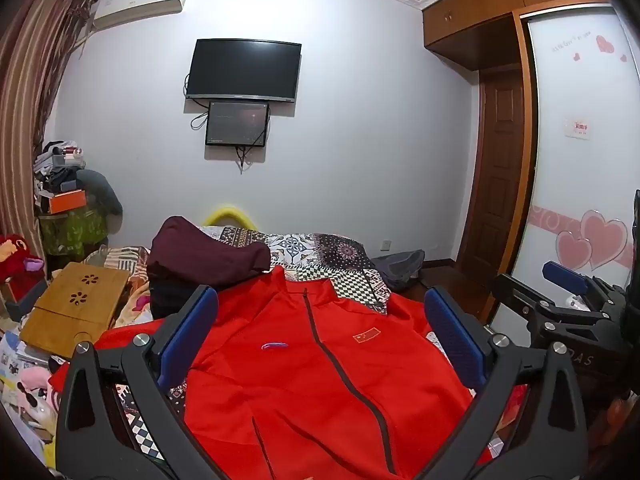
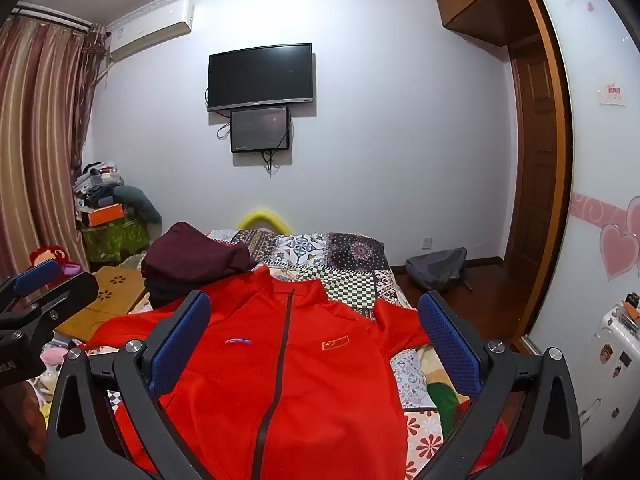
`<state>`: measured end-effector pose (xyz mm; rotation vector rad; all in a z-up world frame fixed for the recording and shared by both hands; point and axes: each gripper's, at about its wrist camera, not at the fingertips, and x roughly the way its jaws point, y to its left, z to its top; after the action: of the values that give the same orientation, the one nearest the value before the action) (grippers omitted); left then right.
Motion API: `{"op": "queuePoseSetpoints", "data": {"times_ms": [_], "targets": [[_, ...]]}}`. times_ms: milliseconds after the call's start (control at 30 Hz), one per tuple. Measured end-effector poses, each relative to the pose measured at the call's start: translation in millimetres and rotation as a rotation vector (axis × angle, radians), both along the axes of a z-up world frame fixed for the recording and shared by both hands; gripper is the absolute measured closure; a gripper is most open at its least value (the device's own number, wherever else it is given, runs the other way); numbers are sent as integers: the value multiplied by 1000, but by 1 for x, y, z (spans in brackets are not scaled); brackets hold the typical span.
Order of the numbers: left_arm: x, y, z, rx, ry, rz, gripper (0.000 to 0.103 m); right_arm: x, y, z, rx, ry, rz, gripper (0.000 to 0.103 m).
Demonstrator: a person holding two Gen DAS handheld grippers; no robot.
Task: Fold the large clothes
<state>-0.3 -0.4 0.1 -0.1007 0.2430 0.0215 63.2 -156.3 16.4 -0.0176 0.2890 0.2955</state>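
Observation:
A red zip-up jacket [image 1: 320, 380] lies spread face up on the patterned bed, collar toward the far wall, with a small flag patch on its chest. It also shows in the right wrist view [image 2: 288, 380]. My left gripper [image 1: 320, 340] is open and empty, held above the jacket's chest. My right gripper [image 2: 316, 340] is open and empty, also above the jacket. The right gripper shows at the right edge of the left wrist view [image 1: 568, 304]. The left gripper shows at the left edge of the right wrist view [image 2: 36, 300].
A dark maroon garment pile [image 1: 204, 260] sits on the bed behind the jacket's left shoulder. A bamboo lap table [image 1: 76, 308] lies at the bed's left. A patchwork quilt [image 1: 332, 256] covers the bed. A grey bag [image 2: 436, 268] lies on the floor by the wardrobe.

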Motion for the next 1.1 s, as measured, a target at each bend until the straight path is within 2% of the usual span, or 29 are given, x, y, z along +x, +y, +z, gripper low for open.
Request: {"op": "queuePoseSetpoints", "data": {"times_ms": [100,300,1100], "targets": [[-3,-1,0,15,-9,10,0,1,-1,1,-5,12,-2,0],[7,-1,0,8,27,-5,0,-2,5,-4,-9,12,-1,0],[10,5,-11,-15,30,22,0,-1,11,-7,-23,32,17,0]]}}
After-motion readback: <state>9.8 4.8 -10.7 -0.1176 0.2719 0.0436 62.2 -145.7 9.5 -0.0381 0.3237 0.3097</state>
